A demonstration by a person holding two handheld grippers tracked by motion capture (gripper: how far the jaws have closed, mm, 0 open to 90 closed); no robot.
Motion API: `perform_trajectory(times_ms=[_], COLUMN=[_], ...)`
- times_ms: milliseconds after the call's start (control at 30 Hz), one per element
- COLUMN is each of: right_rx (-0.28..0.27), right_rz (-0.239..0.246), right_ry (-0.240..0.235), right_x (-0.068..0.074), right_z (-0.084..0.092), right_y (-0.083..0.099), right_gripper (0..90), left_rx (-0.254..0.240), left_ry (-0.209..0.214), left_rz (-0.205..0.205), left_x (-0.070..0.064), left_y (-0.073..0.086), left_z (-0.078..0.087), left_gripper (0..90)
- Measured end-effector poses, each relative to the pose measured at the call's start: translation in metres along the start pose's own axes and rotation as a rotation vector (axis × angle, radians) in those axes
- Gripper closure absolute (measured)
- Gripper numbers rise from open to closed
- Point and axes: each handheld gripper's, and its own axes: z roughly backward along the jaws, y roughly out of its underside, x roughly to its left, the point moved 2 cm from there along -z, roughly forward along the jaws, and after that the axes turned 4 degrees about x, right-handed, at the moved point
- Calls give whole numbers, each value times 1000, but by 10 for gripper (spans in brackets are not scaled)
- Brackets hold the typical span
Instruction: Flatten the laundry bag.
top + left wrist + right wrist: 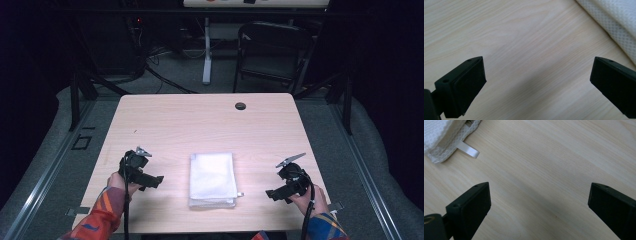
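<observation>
On table: one folded cloth, two grippers.

This looks like a lab set up for recording, not a home or a shop. A plain wooden bench stands alone on grey carpet, fenced by a dark metal frame with rails along the floor. Black curtains close off both sides and keep the room dim. Behind the bench, loose cables trail over the floor toward equipment with a small red light. A folding chair sits empty at the back, beside the white leg of another desk.
</observation>
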Motion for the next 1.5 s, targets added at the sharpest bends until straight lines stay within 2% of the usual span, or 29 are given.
perform_trajectory(times_ms=[33,67,133,200,300,367,500,567,633,700,867,933,967,1000,1033,1200,1333,1500], right_rx=[-38,0,-10,-14,-25,-10,-27,-24,-17,-10,-5,-5,-18,-13,-24,1,-15,0], right_rz=[-21,6,4,15,11,23,23,30,48,60,53,49,40,52,46,53,45,46], right_ry=[-23,-3,-15,-7,-35,-31,-30,-41,-26,-32,-43,-46,-64,-49,-57,-68,-72,-72], right_x=[2,2,2,2,5,4,4,5,8,10,9,9,11,10,12,13,16,15], right_z=[-2,1,1,2,-1,0,1,2,1,1,-1,-2,-3,-3,-5,-5,-6,-5], right_y=[0,0,0,-1,-2,-3,-6,-8,-10,-11,-11,-12,-13,-14,-14,-11,-11,-9], right_gripper=[42,47,51,57,64,64,88,89,101,110,128,131,132,134,134,140,145,152], left_rx=[-2,-4,-12,-25,-26,-29,-39,-48,-68,-71,-84,-93,-88,-90,-91,-92,-79,-77], left_ry=[13,10,15,36,54,65,93,97,100,110,125,133,142,148,156,172,191,210], left_rz=[-6,-13,-26,-26,-46,-65,-71,-73,-85,-109,-125,-147,-159,-172,-183,-222,-280,-329], left_x=[-2,-4,-9,-14,-19,-23,-31,-35,-39,-44,-55,-60,-63,-66,-68,-82,-96,-109], left_y=[-1,-2,-5,-8,-10,-12,-12,-10,-11,-13,-17,-18,-19,-20,-21,-26,-33,-38], left_z=[0,1,1,1,0,1,1,2,4,5,2,1,1,1,1,-4,-10,-17], left_gripper=[2,2,2,2,3,3,3,3,12,23,33,40,43,44,47,76,87,131])
